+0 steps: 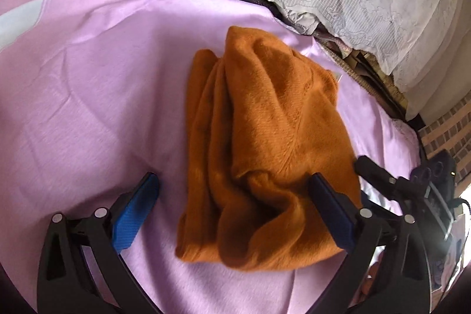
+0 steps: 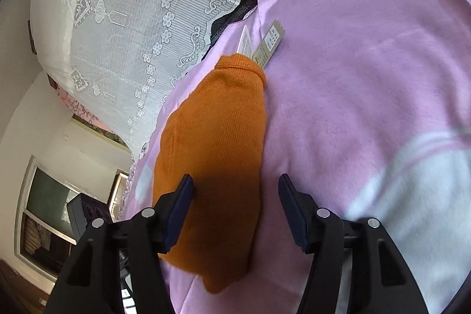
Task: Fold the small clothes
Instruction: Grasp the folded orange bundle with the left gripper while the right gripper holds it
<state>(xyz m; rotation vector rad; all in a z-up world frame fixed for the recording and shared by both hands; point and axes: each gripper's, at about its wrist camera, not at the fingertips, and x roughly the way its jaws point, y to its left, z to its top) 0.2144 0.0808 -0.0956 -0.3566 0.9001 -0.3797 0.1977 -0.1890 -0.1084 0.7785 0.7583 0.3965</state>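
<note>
Orange garment folded on the pink sheet, both hand-held grippers released.

We see the left hand-held gripper (image 1: 234, 190) spread wide, blue pads apart, nothing between them; its right finger sits in front of the near edge of the orange garment (image 1: 265, 143), contact unclear. The right hand-held gripper (image 2: 235, 190) is also released, jaws apart, hovering over the near end of the same garment (image 2: 215, 155), not grasping it. The garment lies bunched and folded into a narrow bundle on the pink sheet (image 1: 88, 78). At its far end in the right wrist view, paper tags (image 2: 269, 44) stick out onto the sheet. Beyond the sheet we see a white lace cover (image 2: 132, 19); far left, a window (image 2: 44, 211).
</note>
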